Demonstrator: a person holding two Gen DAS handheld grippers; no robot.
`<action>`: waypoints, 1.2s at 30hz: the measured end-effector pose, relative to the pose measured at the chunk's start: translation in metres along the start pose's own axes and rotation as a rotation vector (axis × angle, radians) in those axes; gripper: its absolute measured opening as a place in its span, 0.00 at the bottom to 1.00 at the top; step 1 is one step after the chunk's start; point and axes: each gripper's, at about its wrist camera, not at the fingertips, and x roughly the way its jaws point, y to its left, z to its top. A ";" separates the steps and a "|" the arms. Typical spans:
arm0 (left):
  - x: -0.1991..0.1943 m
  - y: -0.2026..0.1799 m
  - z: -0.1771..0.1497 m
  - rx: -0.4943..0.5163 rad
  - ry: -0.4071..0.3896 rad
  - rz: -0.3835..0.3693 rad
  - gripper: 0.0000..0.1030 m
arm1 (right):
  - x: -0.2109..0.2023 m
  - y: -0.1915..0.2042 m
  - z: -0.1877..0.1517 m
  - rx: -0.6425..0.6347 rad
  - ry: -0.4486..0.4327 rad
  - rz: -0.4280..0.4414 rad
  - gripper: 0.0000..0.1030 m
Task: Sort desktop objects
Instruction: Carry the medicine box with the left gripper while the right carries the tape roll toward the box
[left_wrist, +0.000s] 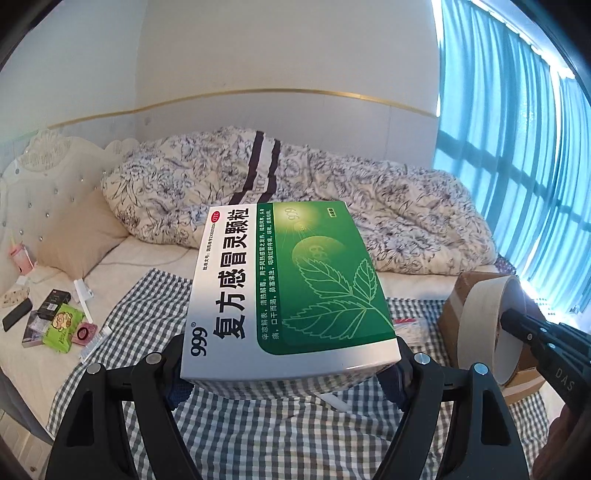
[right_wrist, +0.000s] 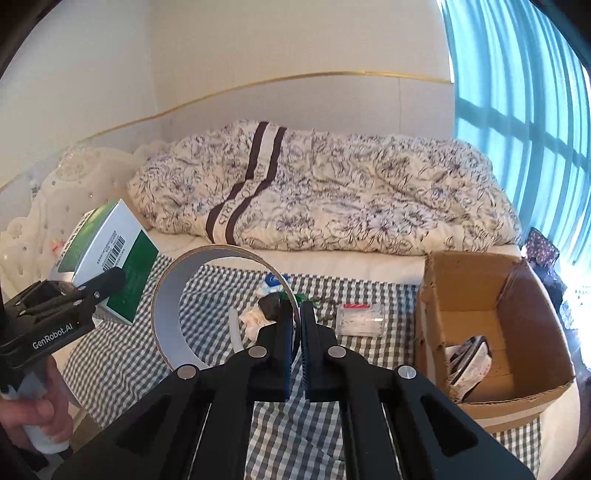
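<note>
A cardboard box (right_wrist: 491, 325) is set on the checked cloth (right_wrist: 295, 424) at right; crumpled packaging (right_wrist: 469, 362) is seen inside. The medicine box (left_wrist: 291, 288) is clamped aloft by the left gripper (left_wrist: 288, 365). The tape roll (right_wrist: 170, 314) is pinched at its rim by the right gripper (right_wrist: 294, 325).

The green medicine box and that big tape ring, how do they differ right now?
The medicine box is a flat green-and-white carton, gripped across its sides by the left gripper. The tape ring is a hollow pale hoop, pinched by its thin wall in the right gripper. Both are held above the checked cloth.
</note>
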 end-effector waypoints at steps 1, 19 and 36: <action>-0.003 -0.002 0.001 0.003 -0.005 -0.003 0.79 | -0.005 -0.001 0.001 0.000 -0.010 -0.002 0.04; -0.043 -0.058 0.018 0.073 -0.081 -0.086 0.79 | -0.075 -0.042 0.012 0.034 -0.126 -0.090 0.04; -0.040 -0.123 0.022 0.132 -0.075 -0.193 0.79 | -0.104 -0.099 0.008 0.075 -0.151 -0.204 0.04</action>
